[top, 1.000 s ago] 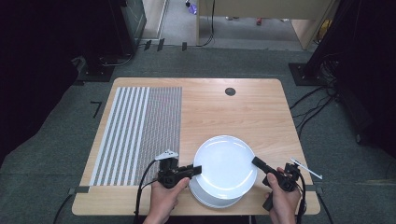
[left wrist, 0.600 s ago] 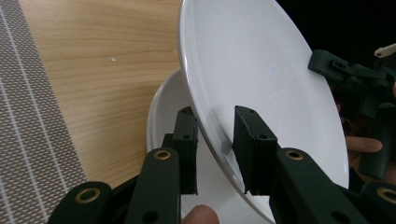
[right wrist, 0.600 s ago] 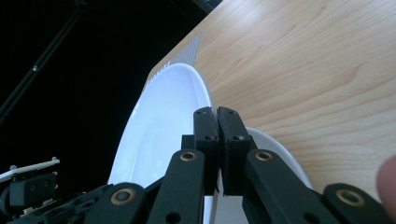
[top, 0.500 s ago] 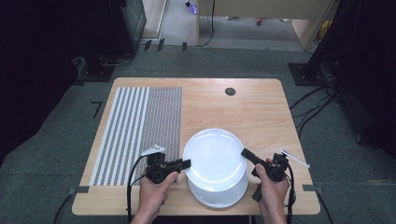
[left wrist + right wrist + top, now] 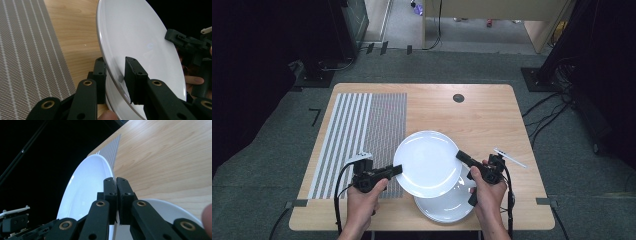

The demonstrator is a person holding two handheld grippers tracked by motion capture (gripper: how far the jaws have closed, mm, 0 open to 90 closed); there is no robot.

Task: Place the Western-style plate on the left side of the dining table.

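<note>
At the left of the desk [image 5: 492,107], beside the striped mat [image 5: 362,130], your left gripper [image 5: 396,170] has its fingers [image 5: 136,75] set on either side of the top plate's [image 5: 427,162] rim, with a gap showing on one side. That plate hangs tilted above the stack of plates [image 5: 452,202], between both hands. Your right gripper [image 5: 460,156] pinches the opposite rim, fingers [image 5: 110,188] nearly closed. If the looser left hold slips, the plate could swing down and strike the stack.
</note>
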